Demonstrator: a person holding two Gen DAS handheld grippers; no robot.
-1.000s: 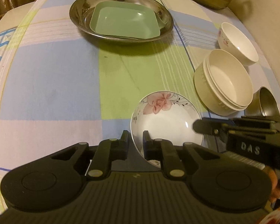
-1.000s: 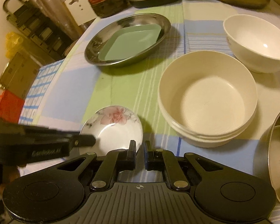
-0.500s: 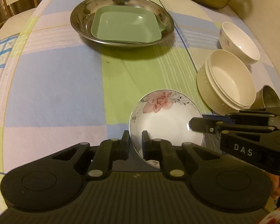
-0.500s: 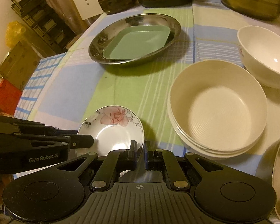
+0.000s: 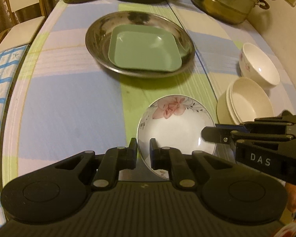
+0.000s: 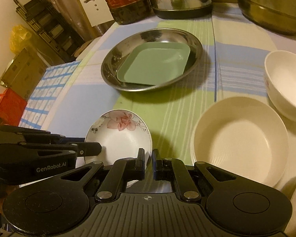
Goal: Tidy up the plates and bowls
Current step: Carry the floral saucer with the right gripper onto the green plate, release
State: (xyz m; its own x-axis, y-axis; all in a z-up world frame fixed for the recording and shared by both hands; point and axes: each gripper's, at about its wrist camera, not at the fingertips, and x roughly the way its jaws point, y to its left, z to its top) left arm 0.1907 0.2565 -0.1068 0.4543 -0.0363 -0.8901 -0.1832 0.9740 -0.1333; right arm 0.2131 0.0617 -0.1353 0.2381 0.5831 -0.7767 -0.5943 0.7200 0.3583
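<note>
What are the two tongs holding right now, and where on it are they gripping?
Both hold the small floral dish by its rim: the left tongs pinch the near edge, the right tongs pinch the edge on their side.

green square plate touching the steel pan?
Touching. Both wrist views show the green plate lying inside the steel pan, resting on its bottom.
</note>
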